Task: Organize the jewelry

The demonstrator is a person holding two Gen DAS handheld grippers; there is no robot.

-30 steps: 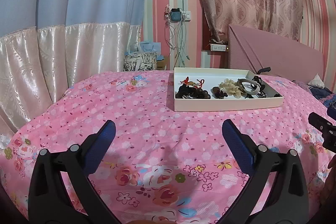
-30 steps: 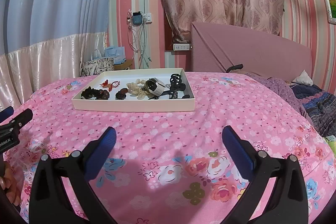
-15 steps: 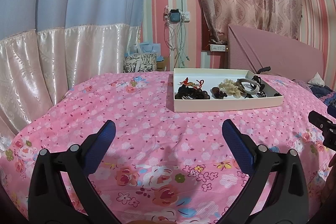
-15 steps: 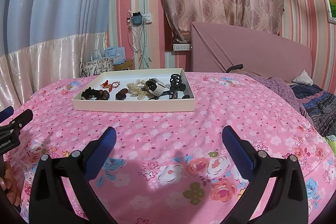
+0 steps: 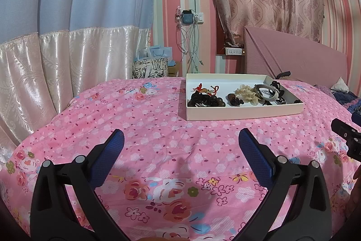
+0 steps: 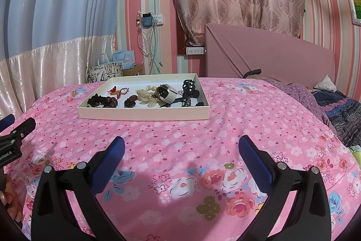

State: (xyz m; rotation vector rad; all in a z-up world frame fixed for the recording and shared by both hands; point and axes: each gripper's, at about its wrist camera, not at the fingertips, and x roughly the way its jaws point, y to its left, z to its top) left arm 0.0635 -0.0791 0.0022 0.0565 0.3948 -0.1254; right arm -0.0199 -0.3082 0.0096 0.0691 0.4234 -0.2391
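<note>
A shallow white tray [image 5: 243, 113] [image 6: 144, 114] lies on the pink floral bedspread. It holds dark wooden beads [image 5: 206, 101] [image 6: 102, 101], a red cord charm [image 5: 204, 89] [image 6: 118, 90], a cream shell bracelet [image 5: 246, 93] [image 6: 147, 95], a white watch [image 5: 267, 92] [image 6: 167, 93] and a black hair claw [image 6: 189, 87]. My left gripper [image 5: 180, 141] is open and empty, well short of the tray. My right gripper [image 6: 181, 147] is open and empty, also short of the tray.
The bedspread [image 5: 158, 128] fills the foreground. A pink headboard [image 6: 266, 60] stands behind the bed, with a folded dark blanket [image 6: 343, 110] at the right. Gift bags [image 5: 150, 67] and hanging cables [image 5: 189, 44] sit by the striped wall. Curtains line the left.
The left wrist view has shifted very slightly. The right gripper and the tray's contents have not moved.
</note>
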